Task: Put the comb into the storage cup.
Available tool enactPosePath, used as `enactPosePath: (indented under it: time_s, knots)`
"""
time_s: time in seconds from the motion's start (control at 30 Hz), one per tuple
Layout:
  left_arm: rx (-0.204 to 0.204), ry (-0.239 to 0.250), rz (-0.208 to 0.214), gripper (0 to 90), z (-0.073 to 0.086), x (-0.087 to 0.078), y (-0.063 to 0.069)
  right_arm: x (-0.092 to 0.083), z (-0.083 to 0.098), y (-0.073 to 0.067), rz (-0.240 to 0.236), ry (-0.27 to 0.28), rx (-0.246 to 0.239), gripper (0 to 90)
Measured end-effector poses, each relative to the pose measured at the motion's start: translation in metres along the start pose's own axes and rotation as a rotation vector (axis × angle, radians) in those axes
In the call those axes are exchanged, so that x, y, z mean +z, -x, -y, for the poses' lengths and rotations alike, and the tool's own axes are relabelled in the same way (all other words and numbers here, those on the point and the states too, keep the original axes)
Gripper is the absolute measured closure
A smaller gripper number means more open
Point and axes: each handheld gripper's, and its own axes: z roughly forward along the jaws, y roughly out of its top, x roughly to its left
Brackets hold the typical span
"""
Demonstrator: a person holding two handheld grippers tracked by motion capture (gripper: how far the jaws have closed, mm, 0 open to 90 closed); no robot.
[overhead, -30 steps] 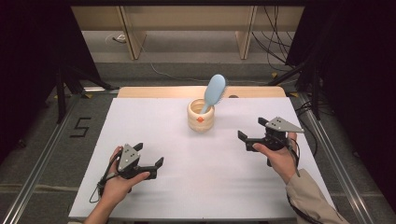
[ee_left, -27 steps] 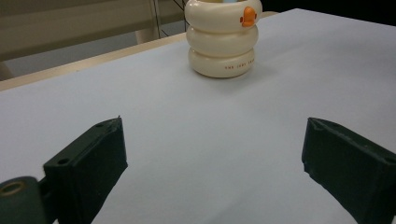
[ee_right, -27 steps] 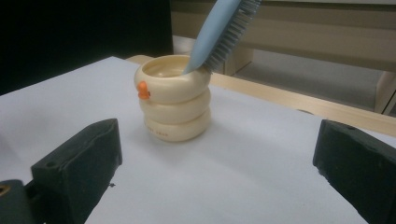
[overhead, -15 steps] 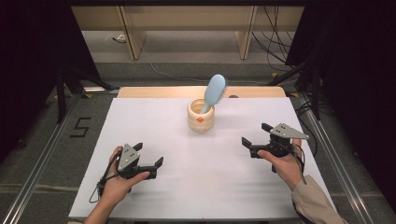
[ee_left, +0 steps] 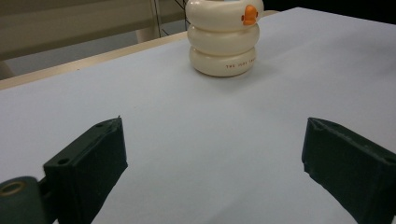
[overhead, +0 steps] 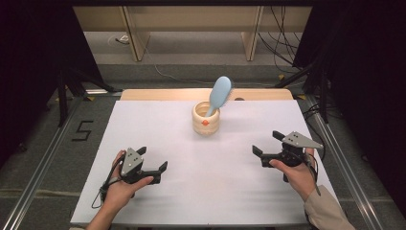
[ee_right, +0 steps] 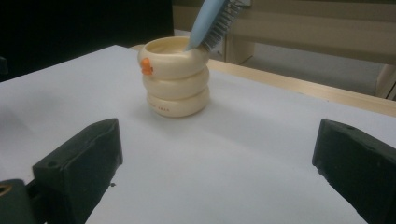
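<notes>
Faintly, small unreadable red lettering circles the cream holder's [ee_left: 223,42] bottom ring.

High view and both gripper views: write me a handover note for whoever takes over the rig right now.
Left gripper: jaws open, empty, low over the near left of the table.
Right gripper: jaws open, empty, at the near right.
Cream ringed cup stands upright at the far centre, apart from both grippers.
Blue hairbrush stands in the cup, handle down, head leaning over the rim.
Done: nothing gripped.
Left: probably reach for the brush or cup.
</notes>
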Motion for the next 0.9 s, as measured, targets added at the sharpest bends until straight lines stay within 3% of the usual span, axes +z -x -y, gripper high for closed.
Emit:
enactPosePath:
  time_s: [0.43,0.9]
  knots:
    - [-0.001,-0.002,-0.004,6.3,0.0,0.0,-0.001,-0.012,0.011,0.001,-0.004,-0.007,-0.003,3.2]
    - [0.001,-0.006,-0.004,7.0,0.0,0.0,-0.001,-0.014,0.01,0.002,0.001,0.006,-0.005,4.8]
